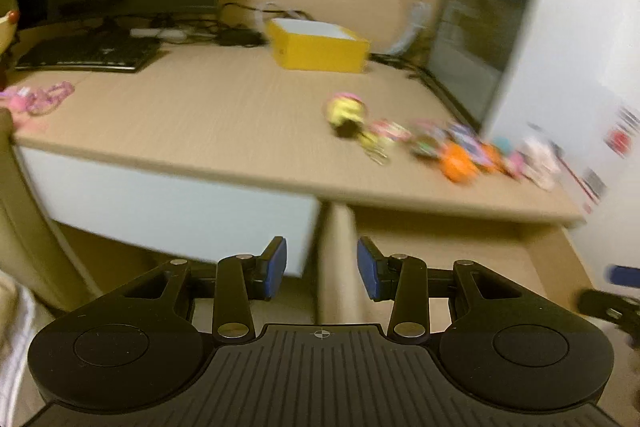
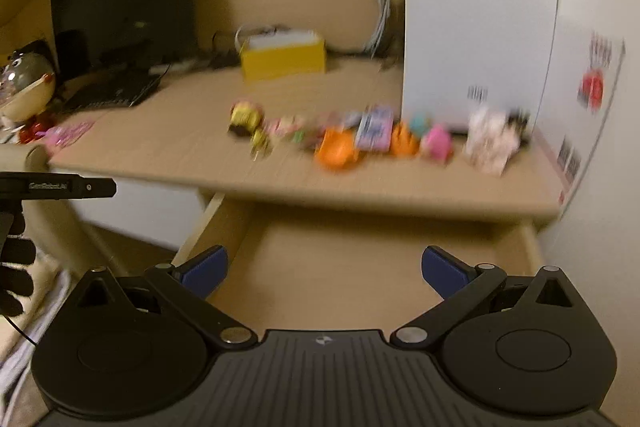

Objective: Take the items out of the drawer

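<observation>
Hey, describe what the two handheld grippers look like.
Both the left gripper and the right gripper are matte black, with a ribbed top, round side discs, silver pivot screws and blue-padded fingers. A black glove shows at the right view's edge.

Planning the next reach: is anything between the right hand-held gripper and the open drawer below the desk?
Nothing visible. The right hand-held gripper, jaws wide and empty, looks straight into the pulled-out light wooden drawer; the part shown is bare.
</observation>
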### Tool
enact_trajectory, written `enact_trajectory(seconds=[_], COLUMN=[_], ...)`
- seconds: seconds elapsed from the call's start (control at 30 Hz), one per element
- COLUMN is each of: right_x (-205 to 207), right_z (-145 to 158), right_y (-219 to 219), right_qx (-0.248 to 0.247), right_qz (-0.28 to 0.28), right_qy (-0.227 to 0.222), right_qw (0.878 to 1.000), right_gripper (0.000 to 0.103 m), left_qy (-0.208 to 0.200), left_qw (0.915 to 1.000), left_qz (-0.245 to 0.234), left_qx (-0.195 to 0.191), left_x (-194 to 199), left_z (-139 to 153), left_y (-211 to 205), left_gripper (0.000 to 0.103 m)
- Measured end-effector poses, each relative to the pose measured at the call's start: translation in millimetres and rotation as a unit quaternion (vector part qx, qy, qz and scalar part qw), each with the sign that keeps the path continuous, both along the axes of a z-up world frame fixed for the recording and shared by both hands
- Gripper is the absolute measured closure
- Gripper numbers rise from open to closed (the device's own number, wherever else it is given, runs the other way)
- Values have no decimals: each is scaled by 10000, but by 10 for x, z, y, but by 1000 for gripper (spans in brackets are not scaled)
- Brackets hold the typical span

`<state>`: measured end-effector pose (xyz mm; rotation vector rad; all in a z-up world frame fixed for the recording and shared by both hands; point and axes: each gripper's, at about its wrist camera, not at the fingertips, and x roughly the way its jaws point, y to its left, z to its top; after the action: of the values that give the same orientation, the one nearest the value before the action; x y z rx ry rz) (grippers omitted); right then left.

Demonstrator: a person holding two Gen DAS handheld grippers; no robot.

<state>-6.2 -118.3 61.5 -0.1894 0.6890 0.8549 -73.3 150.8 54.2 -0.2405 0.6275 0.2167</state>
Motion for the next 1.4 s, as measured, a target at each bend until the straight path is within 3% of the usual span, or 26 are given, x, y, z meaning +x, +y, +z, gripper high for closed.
enact_trajectory(seconds=[0.07,0.13,0.2,0.3,0.43,0.83,1.4], right_x=[-75,-141,-174,-127,5,269,1044], right_z=[-174,-380,-564,-852,-998,-1048,-1067], right_y=[-169,-342,-521,-661,-691,-561,239], right_qx=[41,-226,-317,-680,-798,-864,-735], right_qz=[41,-142,-256,-571,-816,-1012,-1278], right_qy=[199,267,364,367,159,246,-230], right_qw=[9998,9993,9985,9954,9933,9908,9888], right_gripper=[0,0,0,6,9,8,8], left_qy=[186,377,655,766,622,507,329], left_qw=[9996,9974,9936,9937,9955,9972,9979], left_qz=[-198,-571,-919,-807,-579,-547,-548], left_qx=[-37,-228,7,132,422,77,-38], left_x=[-179,-272,-288,-243,-137,168,1321], left_z=[-161,-326,-494,-633,-690,-790,-796], left_y=[-330,-615,-903,-1048,-1055,-853,-373], left_gripper=[60,60,60,60,62,62,62])
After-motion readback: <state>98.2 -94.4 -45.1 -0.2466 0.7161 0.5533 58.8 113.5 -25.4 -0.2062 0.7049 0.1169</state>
